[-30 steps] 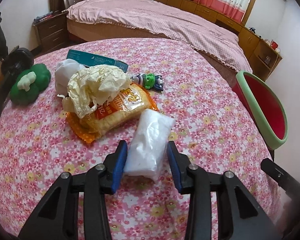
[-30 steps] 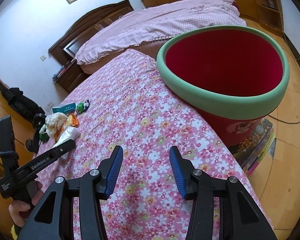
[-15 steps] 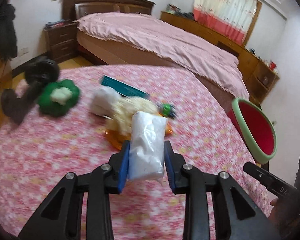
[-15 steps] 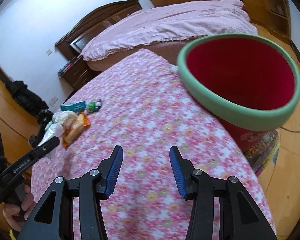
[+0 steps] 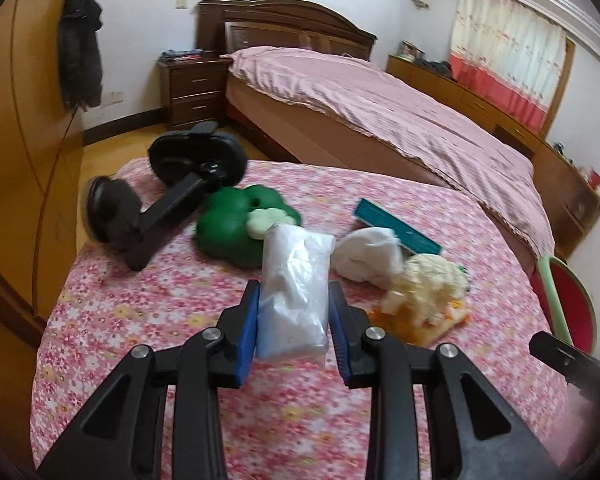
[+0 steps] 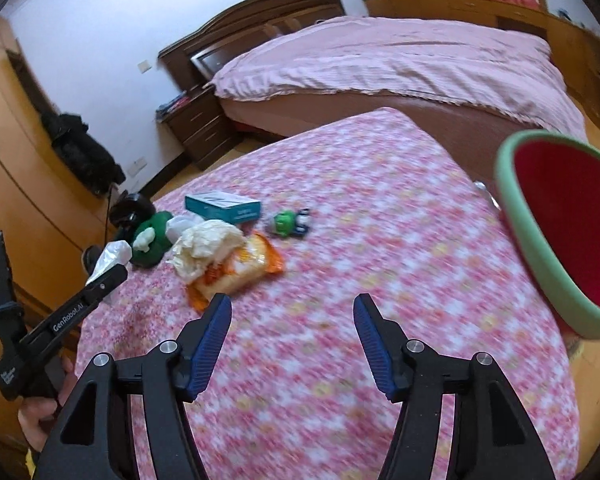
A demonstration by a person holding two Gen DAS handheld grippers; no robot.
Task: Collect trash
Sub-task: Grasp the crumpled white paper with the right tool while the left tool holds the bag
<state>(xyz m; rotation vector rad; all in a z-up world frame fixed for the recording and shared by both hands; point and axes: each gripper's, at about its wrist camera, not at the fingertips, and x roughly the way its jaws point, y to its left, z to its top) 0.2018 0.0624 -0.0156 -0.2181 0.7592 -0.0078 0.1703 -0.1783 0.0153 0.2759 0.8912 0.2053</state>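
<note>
My left gripper [image 5: 294,312] is shut on a white plastic bag [image 5: 294,292] and holds it above the flowered table [image 5: 140,304]. The bag also shows in the right wrist view [image 6: 110,258], at the far left. On the table lie a crumpled cream wrapper [image 6: 206,246] on an orange snack packet [image 6: 240,270], and a white crumpled wad [image 5: 370,254]. My right gripper [image 6: 292,312] is open and empty above the table's middle. The red bin with a green rim [image 6: 560,236] stands off the table's right edge.
A teal box [image 6: 222,206], a small green toy [image 6: 290,222], a green plush [image 5: 236,228] and a black stand [image 5: 160,208] are on the table's far side. A bed [image 5: 380,104] and a nightstand [image 5: 192,92] lie beyond.
My left gripper closed on the white bag and lifted it off the table, swinging left. My right gripper turned left, so the bin slid to the right edge of its view.
</note>
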